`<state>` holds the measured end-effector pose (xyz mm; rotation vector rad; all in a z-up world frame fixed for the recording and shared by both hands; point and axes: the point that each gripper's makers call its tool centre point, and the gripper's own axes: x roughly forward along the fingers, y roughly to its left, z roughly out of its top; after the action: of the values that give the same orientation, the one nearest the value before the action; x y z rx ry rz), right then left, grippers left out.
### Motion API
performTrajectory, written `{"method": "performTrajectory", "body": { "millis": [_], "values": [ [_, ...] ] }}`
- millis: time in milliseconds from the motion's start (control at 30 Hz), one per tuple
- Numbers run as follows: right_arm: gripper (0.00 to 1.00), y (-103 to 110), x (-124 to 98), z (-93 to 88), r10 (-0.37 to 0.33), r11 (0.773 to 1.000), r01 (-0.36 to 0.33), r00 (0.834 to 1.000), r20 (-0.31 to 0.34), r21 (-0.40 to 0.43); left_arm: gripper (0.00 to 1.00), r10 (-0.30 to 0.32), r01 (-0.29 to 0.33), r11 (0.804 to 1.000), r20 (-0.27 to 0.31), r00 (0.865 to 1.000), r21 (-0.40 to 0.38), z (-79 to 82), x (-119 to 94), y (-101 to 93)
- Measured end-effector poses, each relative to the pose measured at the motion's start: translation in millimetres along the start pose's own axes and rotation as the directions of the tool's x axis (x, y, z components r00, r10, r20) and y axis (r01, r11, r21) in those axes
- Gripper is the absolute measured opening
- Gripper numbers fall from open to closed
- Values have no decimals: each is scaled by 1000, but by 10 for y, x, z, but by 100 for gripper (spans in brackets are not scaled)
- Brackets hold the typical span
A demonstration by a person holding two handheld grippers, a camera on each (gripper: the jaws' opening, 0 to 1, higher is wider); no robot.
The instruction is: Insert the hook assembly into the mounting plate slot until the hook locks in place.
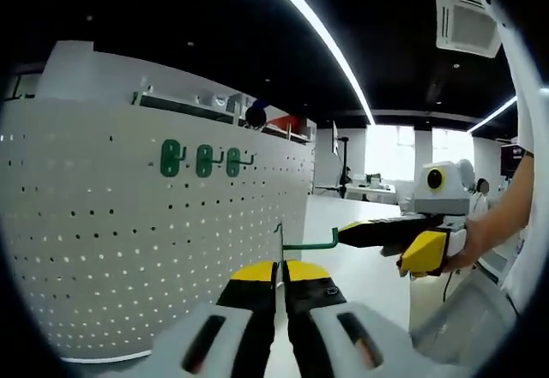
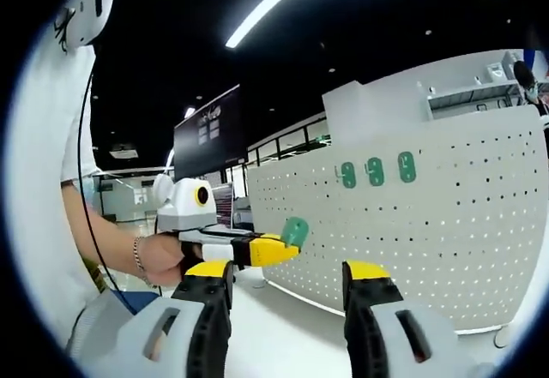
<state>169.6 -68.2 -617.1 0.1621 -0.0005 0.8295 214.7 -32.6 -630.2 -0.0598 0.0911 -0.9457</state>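
Left gripper view, left hand-held gripper [image 1: 280, 277] pinching green hook [image 1: 302, 243], right hand-held gripper [image 2: 287, 277] wide open, pegboard [image 1: 129, 249] near.

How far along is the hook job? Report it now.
Done: three green hooks hang on the white pegboard. In hand: the left gripper is shut on a fourth hook, clear of the board; the right gripper is open. Left: push that hook into the pegboard until it locks.

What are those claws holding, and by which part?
The left gripper pinches a green hook by its flat back plate; the right gripper is open, holding nothing.
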Motion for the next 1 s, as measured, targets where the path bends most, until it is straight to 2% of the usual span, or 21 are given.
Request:
{"method": "performTrajectory", "body": {
  "millis": [400,767,1000],
  "values": [
    [47,-37,165,65,-10,998,7,999,38,66,2,24,-24,1000,3,1000,9,-5,12,-19],
    [39,-44,311,-4,-13,994,12,1000,4,110,2,43,-43,999,2,999,0,-22,1,-18],
    [37,-69,365,9,-17,991,15,1000,11,133,2,43,-43,999,3,999,0,-26,6,-28]
  ]
}}
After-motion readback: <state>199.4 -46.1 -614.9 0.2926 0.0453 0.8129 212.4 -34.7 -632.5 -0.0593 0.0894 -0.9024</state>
